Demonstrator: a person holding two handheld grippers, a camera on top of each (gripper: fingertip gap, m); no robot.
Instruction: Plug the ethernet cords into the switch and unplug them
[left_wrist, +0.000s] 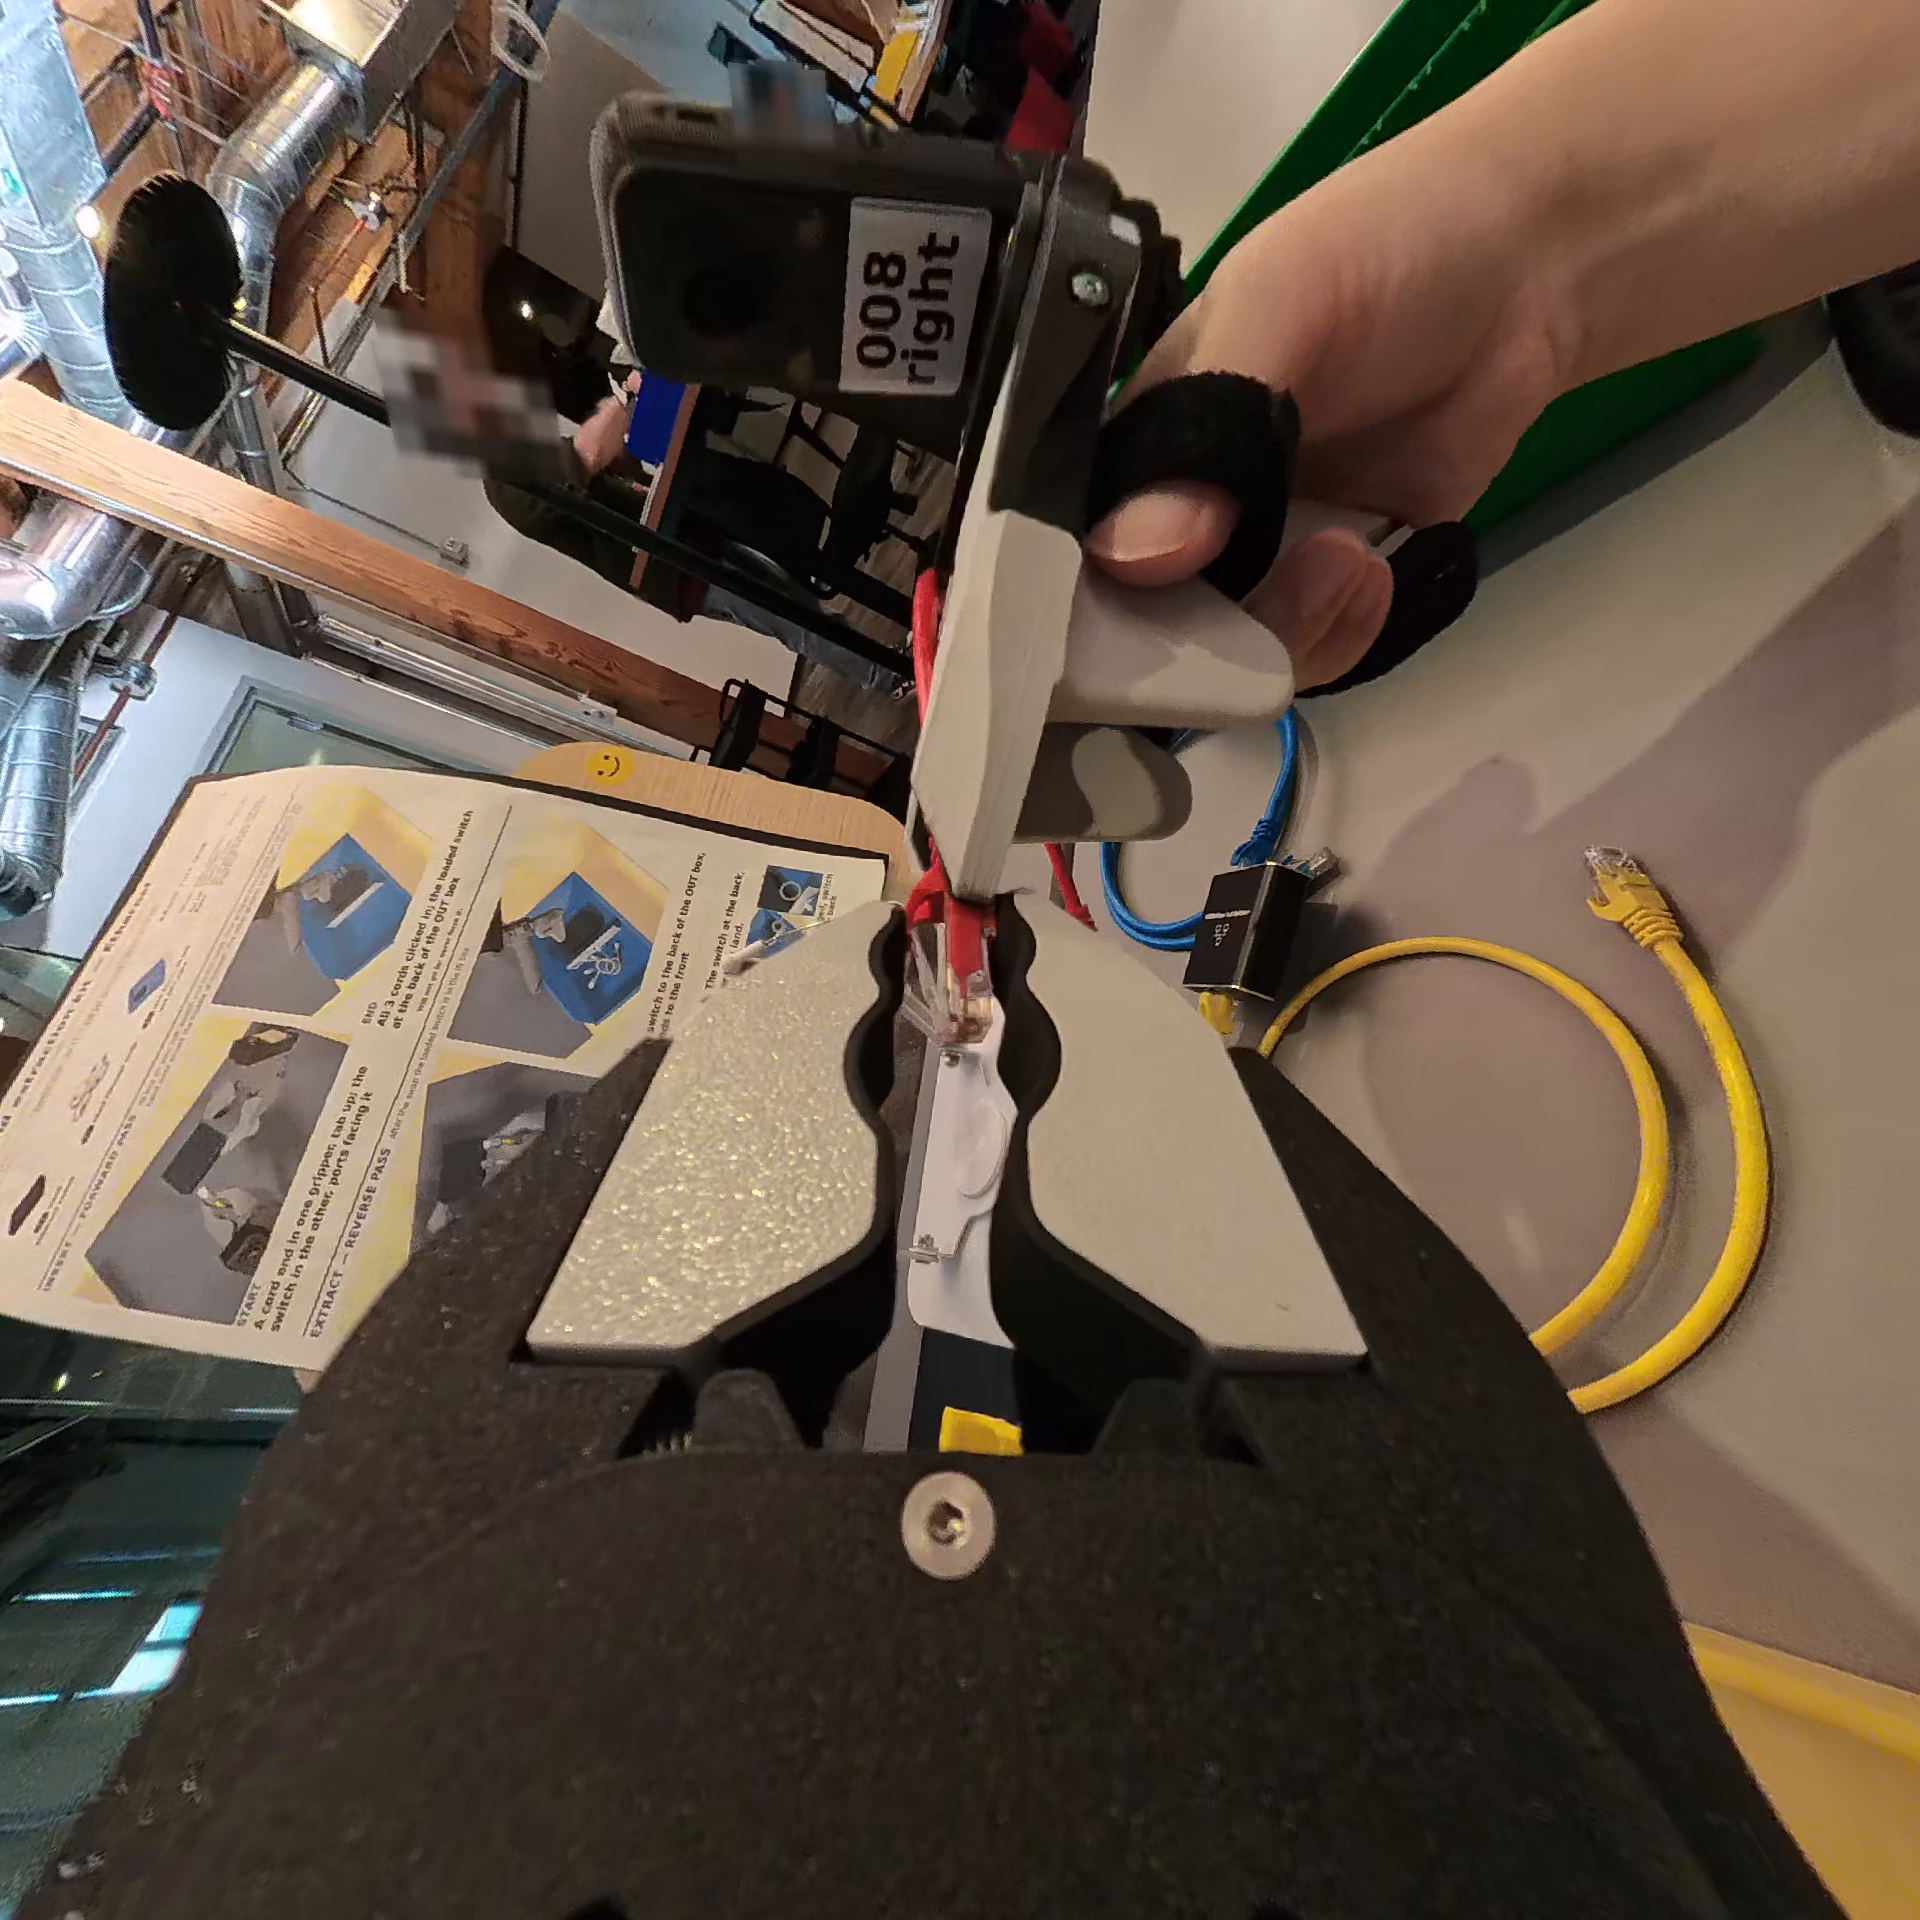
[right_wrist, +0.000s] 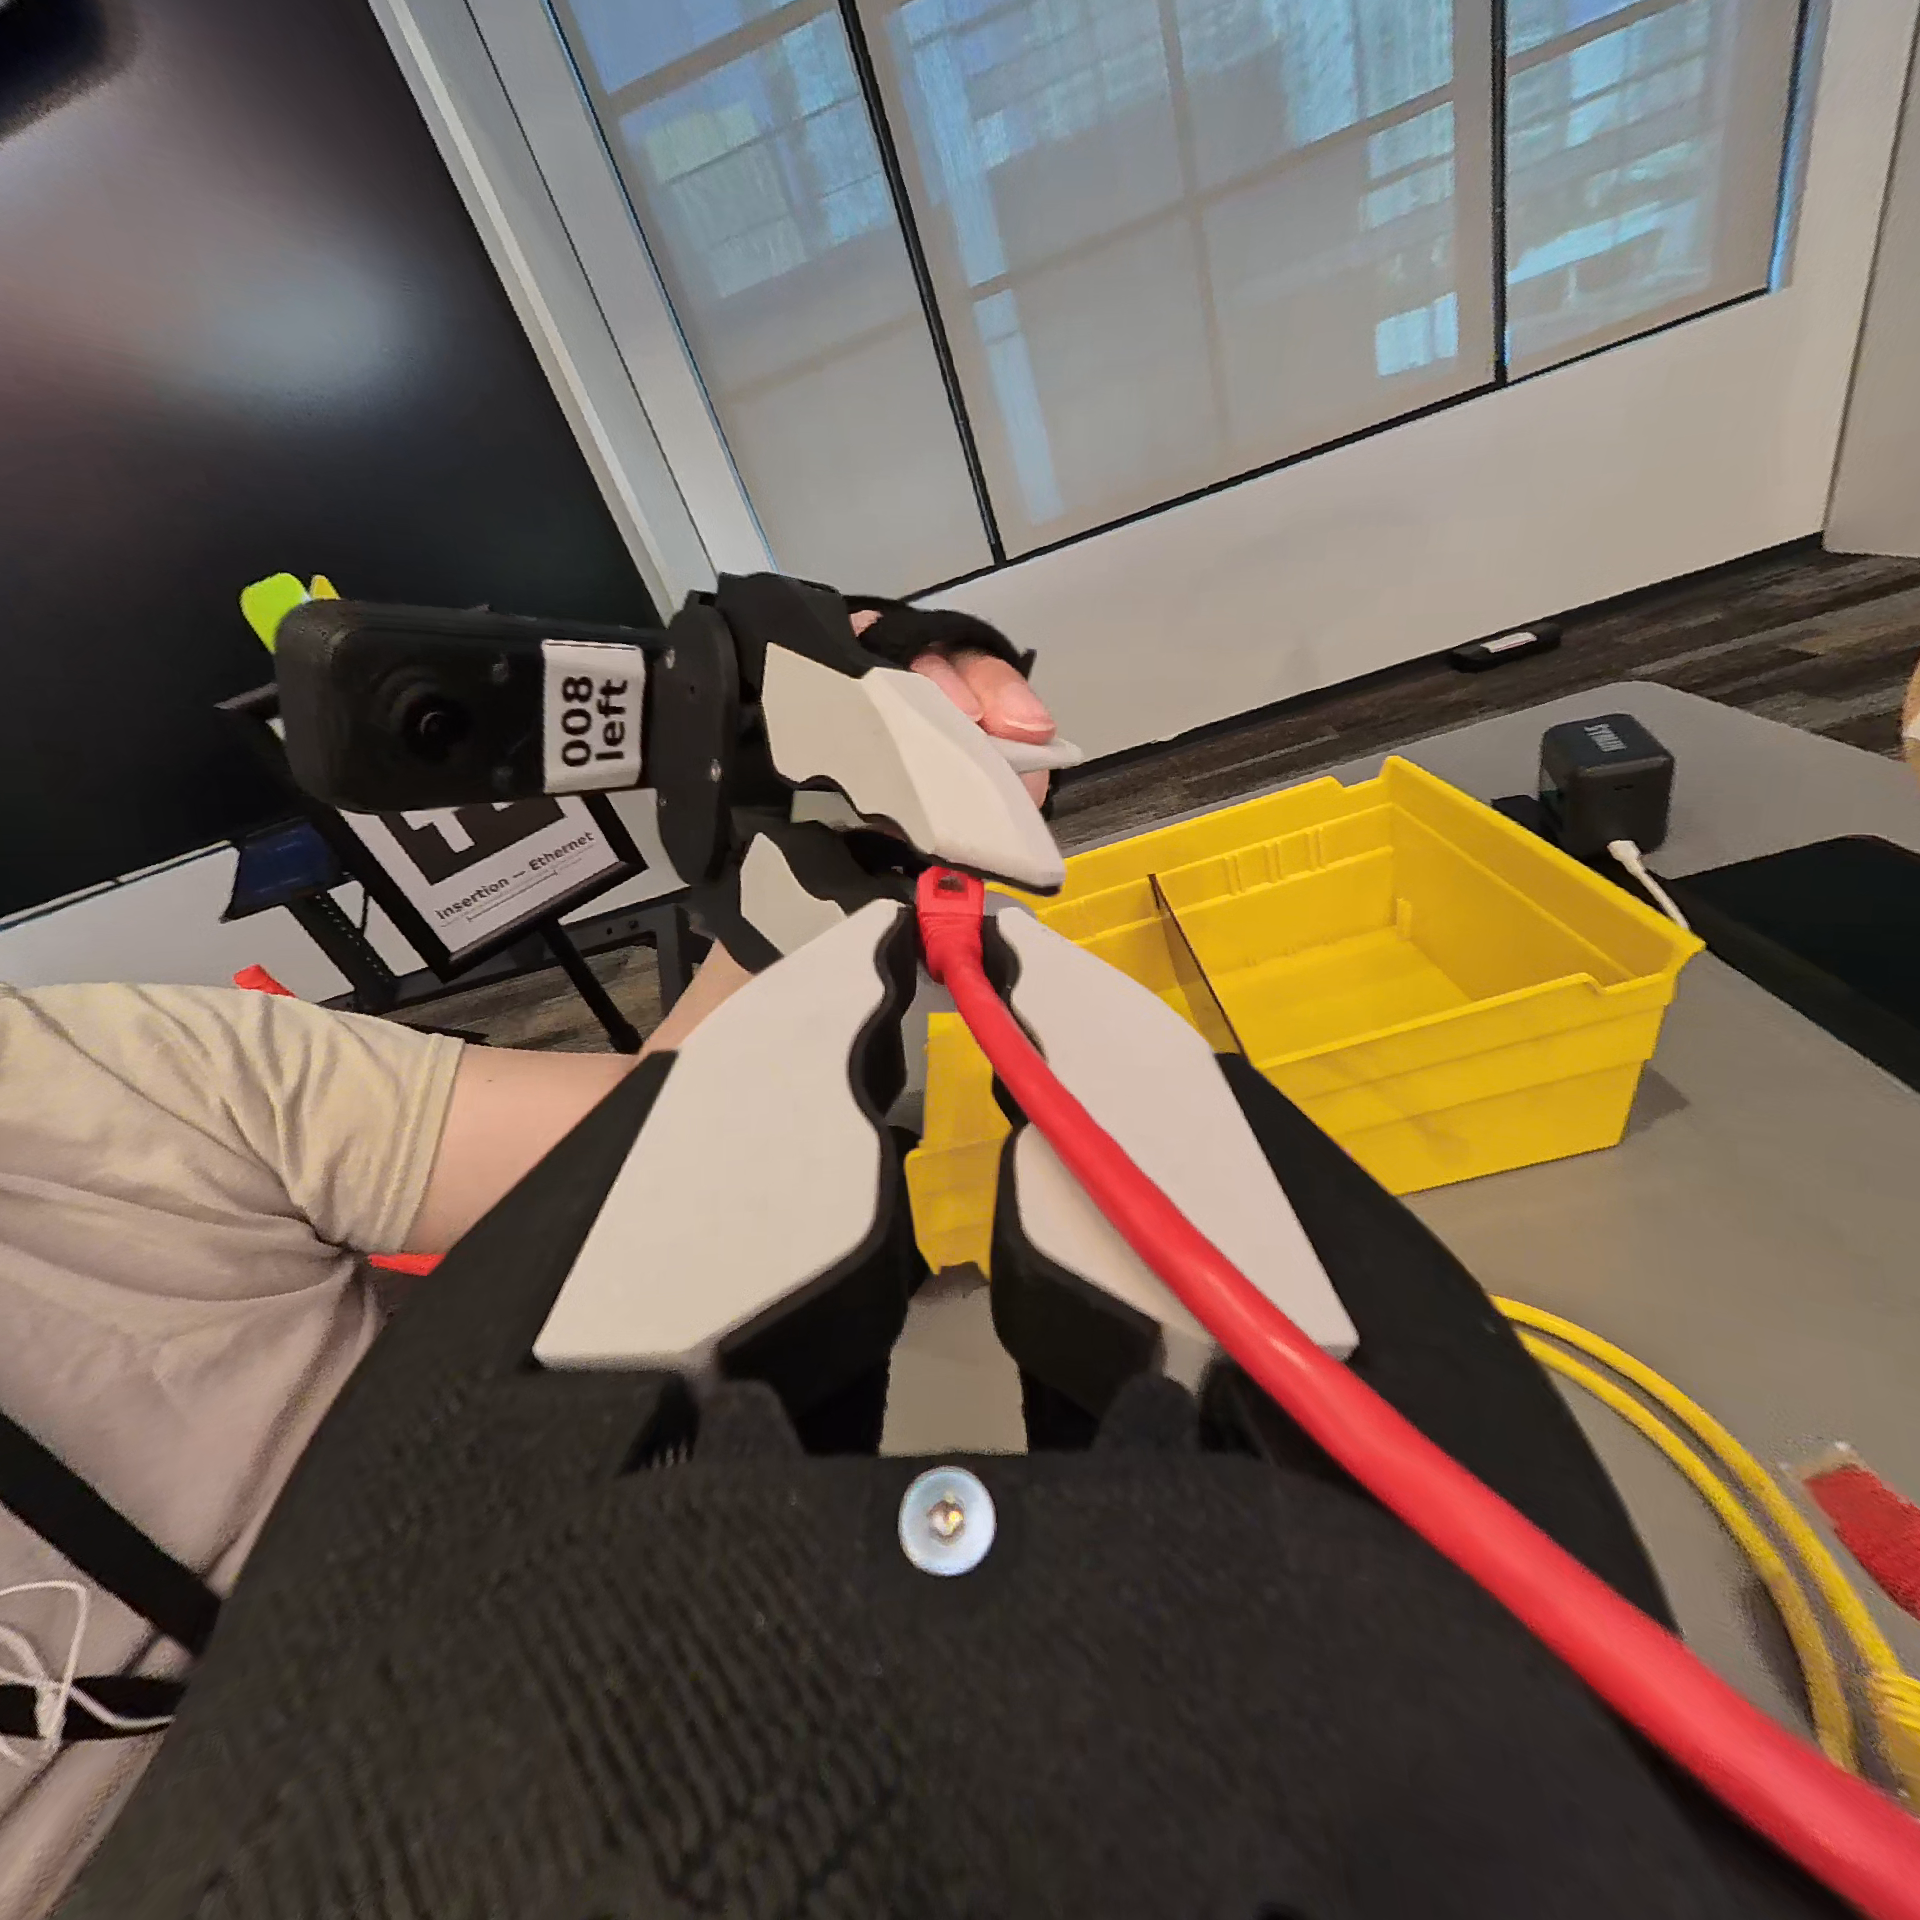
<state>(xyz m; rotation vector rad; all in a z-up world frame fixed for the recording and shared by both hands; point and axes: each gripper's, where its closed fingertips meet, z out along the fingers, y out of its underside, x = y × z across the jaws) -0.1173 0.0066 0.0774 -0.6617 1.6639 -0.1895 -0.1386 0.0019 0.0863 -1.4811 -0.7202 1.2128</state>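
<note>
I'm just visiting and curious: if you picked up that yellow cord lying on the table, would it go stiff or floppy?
Probably floppy: the yellow cord lies in a loose curve on the grey table. Likely springy too, since the curve is smooth, without kinks. Its clear plug tip looks light.

Take the yellow bin (right_wrist: 1455, 1049) as your landmark. Its two compartments are open from above, split by a thin dark divider (right_wrist: 1195, 956). Behind it, a black charger (right_wrist: 1605, 790) and its white lead block the table (right_wrist: 1714, 1299). In front of it, yellow cords (right_wrist: 1704, 1475) lie across the grey surface.
</note>
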